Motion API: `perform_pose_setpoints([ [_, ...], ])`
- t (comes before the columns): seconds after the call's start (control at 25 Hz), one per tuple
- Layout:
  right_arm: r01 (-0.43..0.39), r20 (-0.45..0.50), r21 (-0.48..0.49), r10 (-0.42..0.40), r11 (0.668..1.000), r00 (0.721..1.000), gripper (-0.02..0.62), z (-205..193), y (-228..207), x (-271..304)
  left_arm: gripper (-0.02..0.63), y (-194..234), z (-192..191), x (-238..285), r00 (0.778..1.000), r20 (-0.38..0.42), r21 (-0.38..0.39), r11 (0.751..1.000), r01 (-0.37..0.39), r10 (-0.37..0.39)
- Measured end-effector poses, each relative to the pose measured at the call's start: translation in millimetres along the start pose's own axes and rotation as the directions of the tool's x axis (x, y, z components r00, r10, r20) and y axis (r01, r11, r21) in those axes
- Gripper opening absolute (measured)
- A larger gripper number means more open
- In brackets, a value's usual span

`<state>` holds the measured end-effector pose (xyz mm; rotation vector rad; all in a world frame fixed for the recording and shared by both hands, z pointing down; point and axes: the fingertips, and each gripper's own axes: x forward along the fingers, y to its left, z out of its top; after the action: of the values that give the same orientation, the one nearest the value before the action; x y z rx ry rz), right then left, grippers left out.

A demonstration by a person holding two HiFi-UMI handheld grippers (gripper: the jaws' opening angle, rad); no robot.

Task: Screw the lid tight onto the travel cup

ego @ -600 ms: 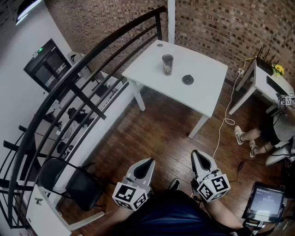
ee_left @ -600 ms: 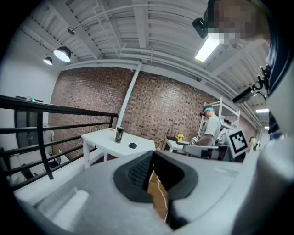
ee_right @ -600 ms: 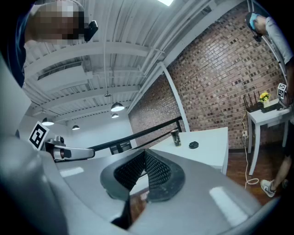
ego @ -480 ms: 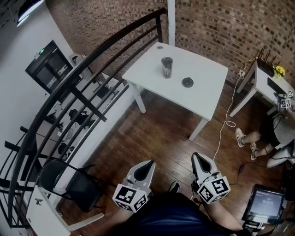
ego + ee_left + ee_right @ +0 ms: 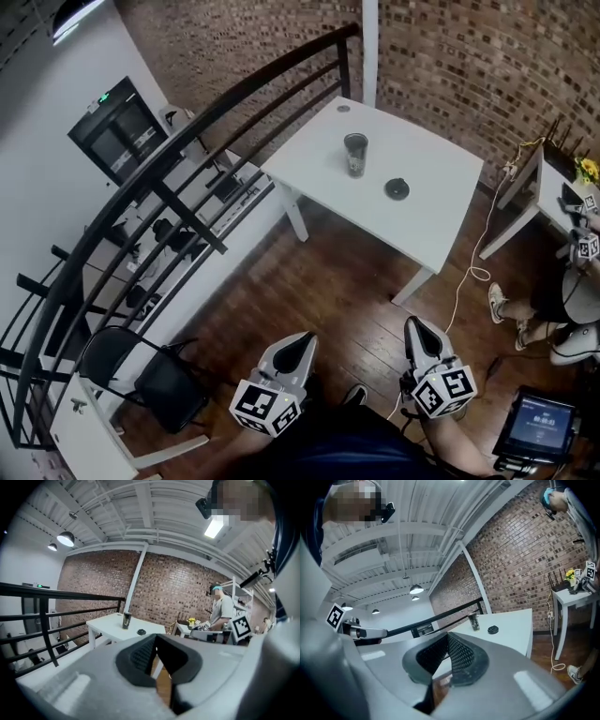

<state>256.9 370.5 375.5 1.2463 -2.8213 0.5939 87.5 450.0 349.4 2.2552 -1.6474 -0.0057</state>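
Note:
A dark travel cup (image 5: 355, 154) stands upright on the white table (image 5: 431, 211), far ahead of me. Its round dark lid (image 5: 397, 188) lies flat on the table a little to the cup's right, apart from it. The cup (image 5: 126, 620) and lid (image 5: 141, 632) also show small in the left gripper view, and the cup (image 5: 474, 621) and lid (image 5: 492, 630) in the right gripper view. My left gripper (image 5: 298, 344) and right gripper (image 5: 418, 336) are held low over the wooden floor, well short of the table. Both are shut with nothing between the jaws.
A black metal railing (image 5: 178, 178) runs along the left. A folding chair (image 5: 150, 380) stands at the lower left. A second white table (image 5: 553, 178) with a flower pot, a seated person (image 5: 562, 309) and a white cable (image 5: 466, 272) are at the right. A tablet (image 5: 539, 424) sits at the lower right.
The view has shifted slightly, so the table and cup now sit a little further right and lower in the picture. Both grippers keep their place and stay shut.

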Motion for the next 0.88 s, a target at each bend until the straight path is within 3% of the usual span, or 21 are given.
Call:
perform_pose_setpoints([
  [0.16,0.014,-0.002,-0.032,-0.014,0.999,1.000,0.011,5,-7,42,0.006,33,10,28,0.999,0.016,0.025,0.999,0.036,-0.037],
  [0.32,0.066,-0.001,-0.088,-0.067,0.994,0.998,0.011,17,-9,91,0.005,64,22,65,0.991,-0.026,0.181,0.974,0.137,-0.135],
  [0.4,0.104,0.006,-0.103,-0.104,0.989,0.995,0.011,33,-7,115,0.006,82,40,87,0.985,-0.004,0.220,0.960,0.170,-0.174],
  [0.64,0.208,0.000,-0.107,-0.209,0.972,0.978,0.011,56,-14,187,0.005,144,81,146,0.961,0.023,0.143,0.952,0.270,-0.276],
  [0.88,0.264,-0.052,-0.110,-0.271,0.958,0.961,0.011,62,-59,231,0.006,172,98,209,0.955,0.012,0.115,0.950,0.292,-0.295],
])
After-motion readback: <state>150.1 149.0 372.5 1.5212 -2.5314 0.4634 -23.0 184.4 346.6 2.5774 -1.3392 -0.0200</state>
